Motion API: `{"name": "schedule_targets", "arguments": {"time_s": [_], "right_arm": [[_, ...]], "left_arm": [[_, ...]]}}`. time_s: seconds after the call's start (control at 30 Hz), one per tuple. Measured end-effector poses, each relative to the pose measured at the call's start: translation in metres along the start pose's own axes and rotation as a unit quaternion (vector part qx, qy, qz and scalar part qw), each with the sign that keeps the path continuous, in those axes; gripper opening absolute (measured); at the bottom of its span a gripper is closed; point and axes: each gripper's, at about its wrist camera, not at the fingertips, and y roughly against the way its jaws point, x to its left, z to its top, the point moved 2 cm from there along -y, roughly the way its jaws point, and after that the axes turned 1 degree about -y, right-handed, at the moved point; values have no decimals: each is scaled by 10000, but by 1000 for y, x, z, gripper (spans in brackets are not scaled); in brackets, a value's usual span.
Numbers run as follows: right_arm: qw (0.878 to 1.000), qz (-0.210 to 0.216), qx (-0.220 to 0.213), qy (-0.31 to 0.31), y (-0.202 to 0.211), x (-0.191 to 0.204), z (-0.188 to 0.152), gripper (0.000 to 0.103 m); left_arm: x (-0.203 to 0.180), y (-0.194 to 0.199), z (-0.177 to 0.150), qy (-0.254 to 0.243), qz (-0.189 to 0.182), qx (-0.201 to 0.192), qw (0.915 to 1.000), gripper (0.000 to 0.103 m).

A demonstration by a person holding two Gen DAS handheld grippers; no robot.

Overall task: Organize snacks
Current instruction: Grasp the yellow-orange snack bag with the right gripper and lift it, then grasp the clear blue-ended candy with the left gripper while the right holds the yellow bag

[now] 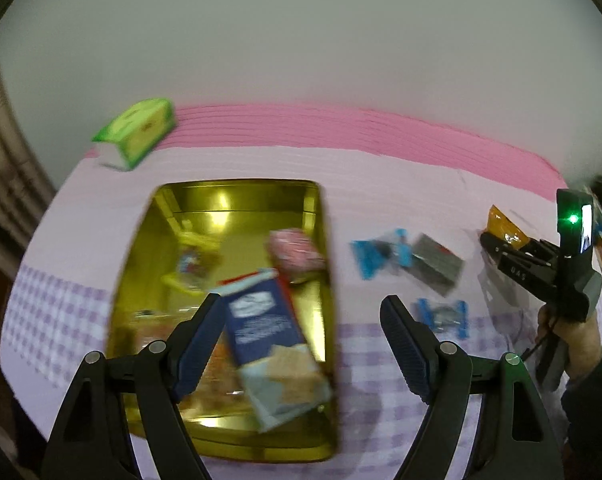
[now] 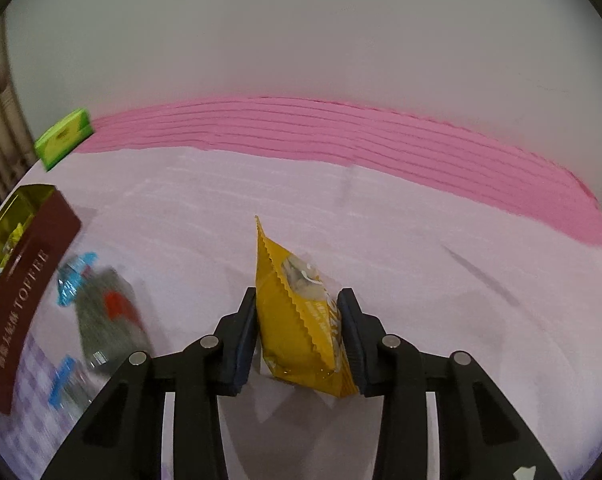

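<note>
A gold tin (image 1: 149, 248) lies open on the pale cloth. It holds a blue cracker box (image 1: 261, 328), a pink round snack (image 1: 297, 252) and a yellow packet (image 1: 193, 260). My left gripper (image 1: 301, 302) hangs open over the tin's right front, with the cracker box lying below by its left finger. My right gripper (image 2: 297, 296) is shut on an orange-yellow packet (image 2: 297, 320) held upright above the cloth. The left wrist view shows the same right gripper (image 1: 501, 248) and packet (image 1: 505, 228) at far right. Blue-ended candies (image 1: 377, 256) and a grey packet (image 1: 437, 264) lie between tin and right gripper.
A green box (image 1: 137, 136) stands at the table's back left, near a pink band (image 1: 341, 128) along the far edge under a plain wall. A maroon panel lettered TOFFEE (image 2: 25, 292) stands at the tin's edge (image 2: 25, 196). A hand (image 1: 569, 332) grips the right tool.
</note>
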Motion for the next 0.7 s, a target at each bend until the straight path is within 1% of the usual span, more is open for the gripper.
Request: {"name": "schedule_targets", "arguments": {"time_s": [0.13, 0.33, 0.47, 0.6, 0.7], "right_arm": [[9991, -290, -7, -310, 16, -35, -19, 36], [9972, -524, -4, -540, 33, -59, -38, 36], [9962, -532, 22, -690, 36, -66, -43, 36], [9961, -603, 52, -638, 34, -63, -43, 37], [9962, -575, 49, -655, 34, -59, -42, 38]], "left_arm": [[-28, -8, 0, -183, -246, 51, 9995, 80], [-67, -25, -4, -519, -535, 167, 9971, 80], [-86, -41, -5, -643, -711, 251, 9951, 80], [-99, -57, -6, -755, -724, 310, 9940, 80], [-107, -68, -6, -817, -730, 346, 9934, 80]]}}
